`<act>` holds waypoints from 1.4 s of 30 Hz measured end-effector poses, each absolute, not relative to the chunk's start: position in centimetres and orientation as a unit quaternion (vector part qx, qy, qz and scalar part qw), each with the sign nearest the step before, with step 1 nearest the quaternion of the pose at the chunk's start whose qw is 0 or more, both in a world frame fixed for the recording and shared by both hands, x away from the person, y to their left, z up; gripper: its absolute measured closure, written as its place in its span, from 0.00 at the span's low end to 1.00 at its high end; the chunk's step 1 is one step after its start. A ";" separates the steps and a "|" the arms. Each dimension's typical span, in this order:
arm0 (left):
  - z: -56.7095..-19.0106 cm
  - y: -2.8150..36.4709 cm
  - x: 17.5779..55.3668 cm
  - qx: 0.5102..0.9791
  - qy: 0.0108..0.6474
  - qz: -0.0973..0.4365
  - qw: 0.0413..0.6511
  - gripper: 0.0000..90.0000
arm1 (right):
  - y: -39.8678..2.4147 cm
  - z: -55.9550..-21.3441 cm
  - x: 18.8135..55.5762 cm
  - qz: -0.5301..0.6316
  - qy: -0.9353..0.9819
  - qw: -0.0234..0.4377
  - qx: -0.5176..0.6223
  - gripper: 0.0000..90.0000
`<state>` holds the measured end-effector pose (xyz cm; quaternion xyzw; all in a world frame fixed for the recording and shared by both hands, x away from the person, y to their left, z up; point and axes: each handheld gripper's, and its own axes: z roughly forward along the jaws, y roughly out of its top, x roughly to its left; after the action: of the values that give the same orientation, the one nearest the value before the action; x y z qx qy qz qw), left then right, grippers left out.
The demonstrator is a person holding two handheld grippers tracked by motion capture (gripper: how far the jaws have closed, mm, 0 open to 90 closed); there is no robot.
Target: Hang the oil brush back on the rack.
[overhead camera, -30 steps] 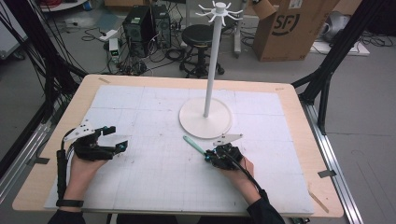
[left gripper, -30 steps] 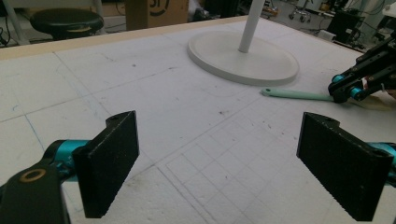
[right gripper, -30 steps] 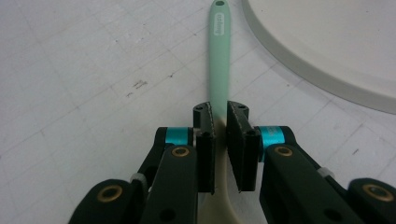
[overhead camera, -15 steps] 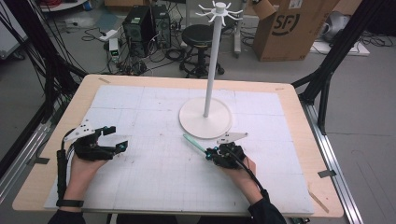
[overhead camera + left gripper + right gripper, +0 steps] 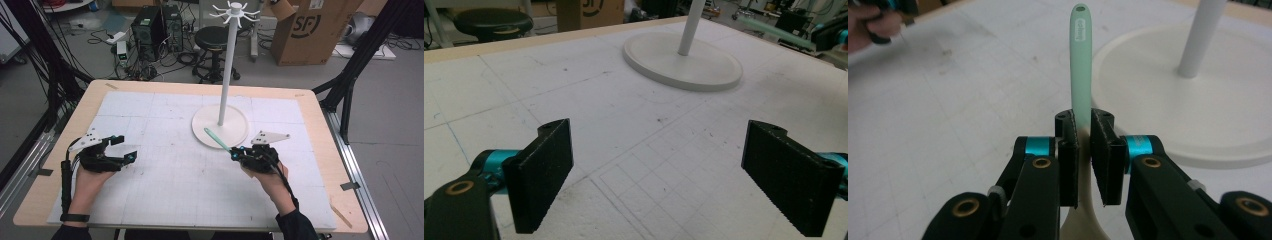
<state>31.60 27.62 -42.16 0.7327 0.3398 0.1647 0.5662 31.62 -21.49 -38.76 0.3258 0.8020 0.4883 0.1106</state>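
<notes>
My right gripper [image 5: 236,152] [image 5: 1084,119] is shut on a mint-green utensil [image 5: 216,138] [image 5: 1080,60]. Its handle, with a small hole at the end, sticks out ahead of the jaws over the rim of the stand's base. Its cream end hangs below the jaws. The white hook stand [image 5: 226,75] rises from a round base [image 5: 235,131] [image 5: 1188,110] at the table's middle back, with hooks at its top. My left gripper [image 5: 125,148] [image 5: 659,130] rests at the table's left, open and with nothing between the jaws, pointing towards the base [image 5: 684,62].
A white gridded mat [image 5: 175,185] covers the wooden table [image 5: 320,107]. Beyond the far edge stand a stool [image 5: 212,37], a computer tower [image 5: 150,27] and a cardboard box [image 5: 310,27]. Black frame legs [image 5: 350,80] flank the table.
My right gripper has lifted off the mat with the utensil and shifted a little towards the stand's base. The left gripper has stayed in place.
</notes>
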 end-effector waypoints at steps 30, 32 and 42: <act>-42.3 27.6 31.7 0.734 0.339 0.160 0.566 0.16 | -29.4 -23.7 31.1 0.564 0.749 0.184 0.296 0.92; -42.3 27.6 31.7 0.735 0.338 0.159 0.566 0.16 | -29.6 -22.6 31.3 0.569 0.744 0.188 0.295 0.92; -42.3 27.6 31.8 0.735 0.341 0.159 0.564 0.16 | -30.0 -19.4 32.0 0.582 0.729 0.203 0.297 0.92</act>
<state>31.79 27.64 -42.34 0.7349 0.3406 0.1594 0.5643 32.02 -30.01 -19.42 0.2973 0.7290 0.5821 0.2033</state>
